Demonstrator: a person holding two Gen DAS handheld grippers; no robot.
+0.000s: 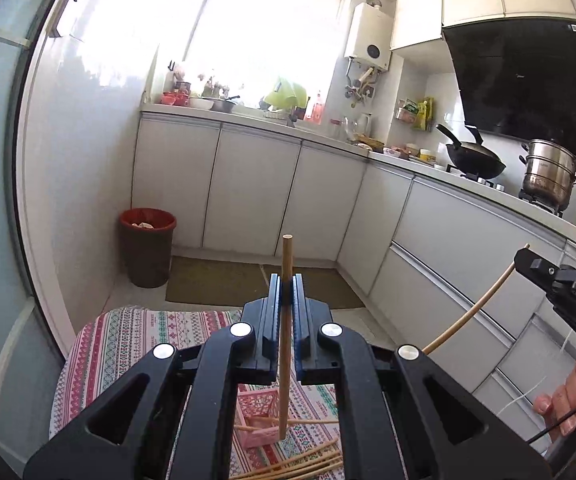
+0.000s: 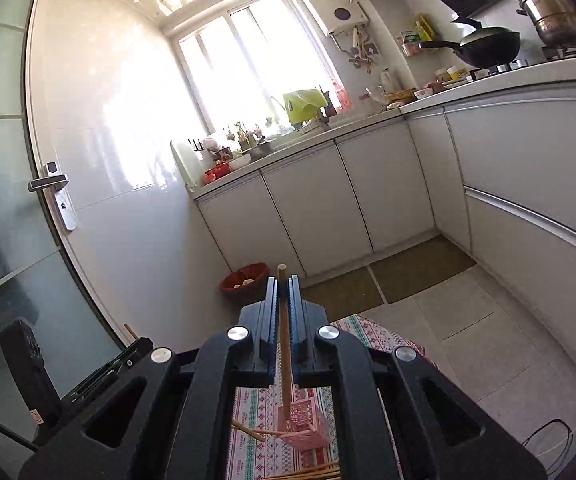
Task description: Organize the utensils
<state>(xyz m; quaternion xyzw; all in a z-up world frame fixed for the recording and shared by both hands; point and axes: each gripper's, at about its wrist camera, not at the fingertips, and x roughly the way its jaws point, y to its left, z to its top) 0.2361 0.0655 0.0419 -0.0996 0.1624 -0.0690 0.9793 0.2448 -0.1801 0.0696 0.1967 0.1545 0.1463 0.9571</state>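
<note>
My left gripper (image 1: 286,282) is shut on a wooden chopstick (image 1: 286,252) that stands nearly upright, its lower end hanging over a pink slotted basket (image 1: 259,408). The basket sits on a patterned cloth (image 1: 127,344) with several loose chopsticks (image 1: 308,465) in front of it. At the right edge my right gripper (image 1: 528,261) grips a second chopstick (image 1: 472,313), with a hand (image 1: 568,400) behind it. In the right wrist view my right gripper (image 2: 282,284) is shut on its upright chopstick (image 2: 285,360) above the basket (image 2: 308,426). The left gripper (image 2: 139,345) shows at lower left.
A red waste bin (image 1: 147,240) stands on the floor by the white wall. White cabinets (image 1: 255,184) run along the back and right, with a wok (image 1: 476,158) and a steel pot (image 1: 550,172) on the stove. A glass door (image 2: 3,160) is on the left. Brown mats (image 2: 420,264) lie on the tiled floor.
</note>
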